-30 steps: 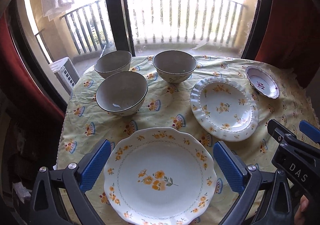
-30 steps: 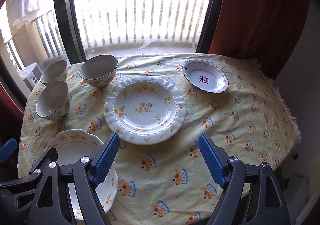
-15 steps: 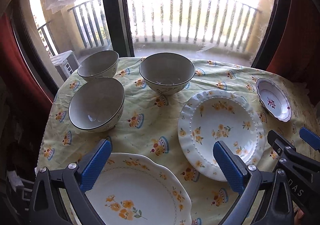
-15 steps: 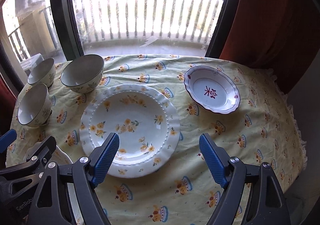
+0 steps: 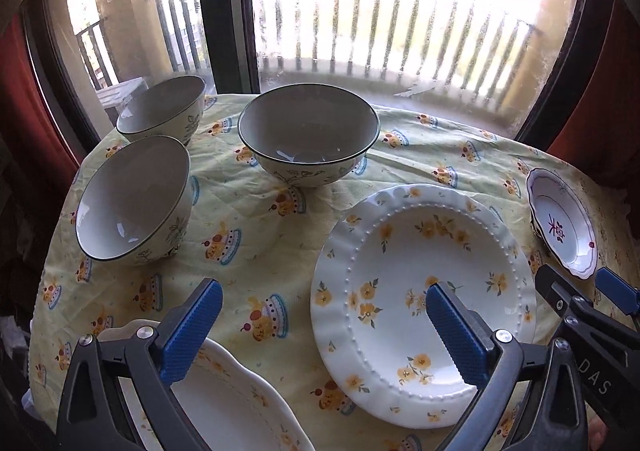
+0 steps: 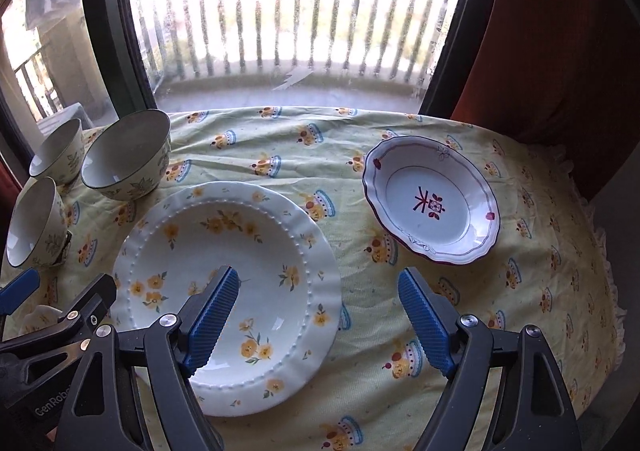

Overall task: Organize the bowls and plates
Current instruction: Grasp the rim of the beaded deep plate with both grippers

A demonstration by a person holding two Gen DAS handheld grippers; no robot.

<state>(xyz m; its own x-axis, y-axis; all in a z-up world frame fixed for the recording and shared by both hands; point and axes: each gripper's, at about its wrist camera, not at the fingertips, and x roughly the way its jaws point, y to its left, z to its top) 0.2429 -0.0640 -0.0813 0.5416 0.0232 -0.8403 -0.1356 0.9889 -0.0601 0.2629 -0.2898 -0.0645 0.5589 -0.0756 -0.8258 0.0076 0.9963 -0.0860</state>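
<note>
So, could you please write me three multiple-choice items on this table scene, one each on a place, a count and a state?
1. Where does the small red-patterned dish sit relative to the beaded yellow-flower plate, in the right wrist view?
A. Right of it, apart
B. Stacked on it
C. Inside a bowl

2. How many bowls stand on the tablecloth?
A. One
B. Three
C. Five

3. How are the right gripper jaws?
A. Shut on the plate
B. Shut on a bowl
C. Open, holding nothing

Answers: 1 A, bare cloth shows between them. 2 B, the near-left bowl, far-left bowl and middle bowl. 3 C, the blue pads stand wide apart, gripping nothing.
</note>
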